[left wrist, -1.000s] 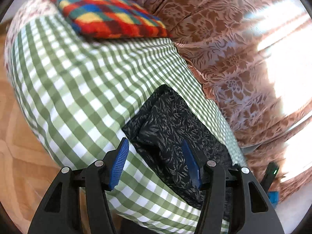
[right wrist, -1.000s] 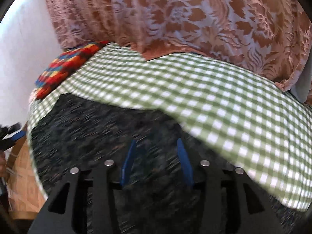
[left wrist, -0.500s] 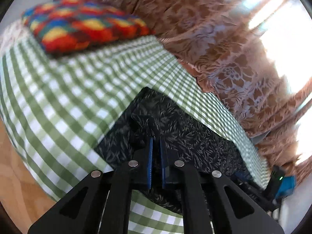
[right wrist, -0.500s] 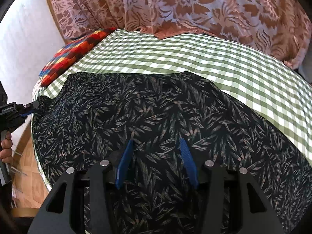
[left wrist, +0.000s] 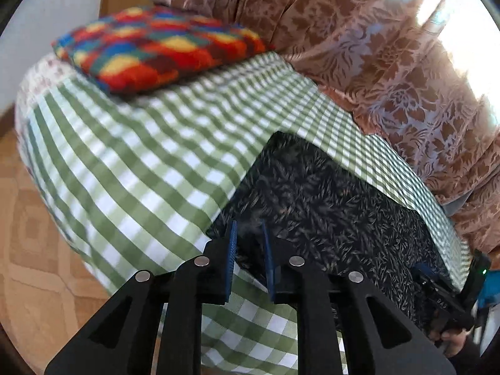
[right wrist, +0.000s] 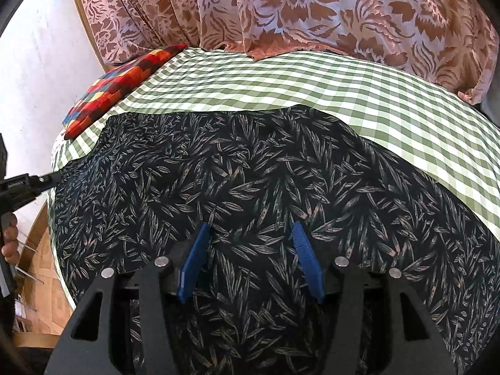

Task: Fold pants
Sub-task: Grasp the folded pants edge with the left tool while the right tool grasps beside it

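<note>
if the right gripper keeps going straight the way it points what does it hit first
Most likely the dark leaf-print pants: the right gripper stands open just above the fabric, which fills the line ahead. Beyond lies the green checked cover. Depth is hard to judge here.

Bright daylight glare through the curtain (left wrist: pixel 390 72), motion-blurred checked bedspread (left wrist: pixel 150 162), strong fisheye bending, dark rim corners.

One pants (right wrist: pixel 250 172), one checked sheet (left wrist: pixel 140 156), one patchwork cushion (left wrist: pixel 156 50), one floral curtain (right wrist: pixel 312 9), two grippers: left gripper (left wrist: pixel 249 234), right gripper (right wrist: pixel 250 234)
</note>
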### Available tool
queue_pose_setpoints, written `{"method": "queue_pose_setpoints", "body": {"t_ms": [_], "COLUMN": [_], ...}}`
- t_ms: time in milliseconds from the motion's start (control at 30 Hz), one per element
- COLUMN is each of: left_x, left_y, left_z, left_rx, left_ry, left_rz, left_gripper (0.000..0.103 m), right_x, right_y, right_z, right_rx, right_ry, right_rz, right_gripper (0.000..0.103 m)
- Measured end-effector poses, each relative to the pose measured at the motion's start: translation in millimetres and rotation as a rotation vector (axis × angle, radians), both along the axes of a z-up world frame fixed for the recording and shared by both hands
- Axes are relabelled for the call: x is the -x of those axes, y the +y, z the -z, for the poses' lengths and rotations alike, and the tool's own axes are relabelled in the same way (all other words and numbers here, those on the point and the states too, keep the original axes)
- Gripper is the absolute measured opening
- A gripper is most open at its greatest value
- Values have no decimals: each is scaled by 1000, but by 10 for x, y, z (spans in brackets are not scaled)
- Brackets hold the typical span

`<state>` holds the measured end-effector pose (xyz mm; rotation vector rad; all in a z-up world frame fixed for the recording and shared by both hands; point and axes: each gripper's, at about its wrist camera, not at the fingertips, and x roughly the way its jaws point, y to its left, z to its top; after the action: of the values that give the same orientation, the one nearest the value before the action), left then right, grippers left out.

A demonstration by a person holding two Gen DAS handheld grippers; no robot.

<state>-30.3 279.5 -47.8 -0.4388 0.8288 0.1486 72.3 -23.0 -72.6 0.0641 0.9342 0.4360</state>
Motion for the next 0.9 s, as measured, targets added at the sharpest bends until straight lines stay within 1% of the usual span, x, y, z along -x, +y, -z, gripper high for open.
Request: {"method": "queue_pose_setpoints", "body": {"t_ms": [100, 167, 200, 233, 300, 367, 400, 433, 467, 500, 533, 567, 600, 700, 800, 833, 900], "left_x": [-4, -42, -76, -109, -180, -262, -316, -368, -407, -471, -483, -491, -502, -480, -434, -425, -411], "left_y": [-268, -471, -630, -731, -916, -1056, -1134, -1173, -1198, -1195, -1166, -1142, -1129, -1127, -1131, -1135, -1158], "left_z": [-153, -181, -173, -162, -110, -42, 9, 73, 129, 243, 291, 313, 308, 262, 215, 200, 184], "left_rx": [-94, -114, -132, -149, -154, -153, -173, -192, -196, -187, -172, -151, -139, -139, -141, -136, -132], "left_ry": [-28, -41, -42, -42, -36, -21, -5, 17, 37, 70, 72, 67, 67, 55, 39, 34, 36], "left_rz": [69, 138, 191, 221, 273, 305, 314, 312, 314, 315, 307, 294, 285, 270, 249, 242, 231], "left_gripper": [15, 15, 26, 33, 33, 33, 33, 33, 33, 33, 33, 33, 33, 33, 33, 33, 33], "right_x": [-6, -14, -15, -17, -58, -146, -195, -280, -332, -430, -547, -594, -620, -595, -459, -390, -305], "right_y": [-12, -47, -55, -55, -38, -19, -9, 7, 11, 9, 12, 11, 24, 111, 112, 94, 51], "right_z": [-45, -118, -163, -203, -258, -268, -267, -246, -218, -154, -58, -4, 7, -20, -139, -206, -300], "right_rx": [2, -14, -25, -32, -22, 3, 9, 26, 42, 68, 87, 85, 89, 143, 159, 169, 180], "right_ry": [12, 14, 10, 4, -1, 2, 3, 12, 22, 46, 81, 86, 76, 44, -2, -34, -83], "right_rz": [0, 5, 6, 3, -4, 5, 5, 12, 25, 49, 65, 72, 76, 82, 113, 139, 177], "right_gripper": [56, 56, 56, 56, 56, 56, 56, 56, 56, 56, 56, 57, 58, 59, 59, 59, 62]}}
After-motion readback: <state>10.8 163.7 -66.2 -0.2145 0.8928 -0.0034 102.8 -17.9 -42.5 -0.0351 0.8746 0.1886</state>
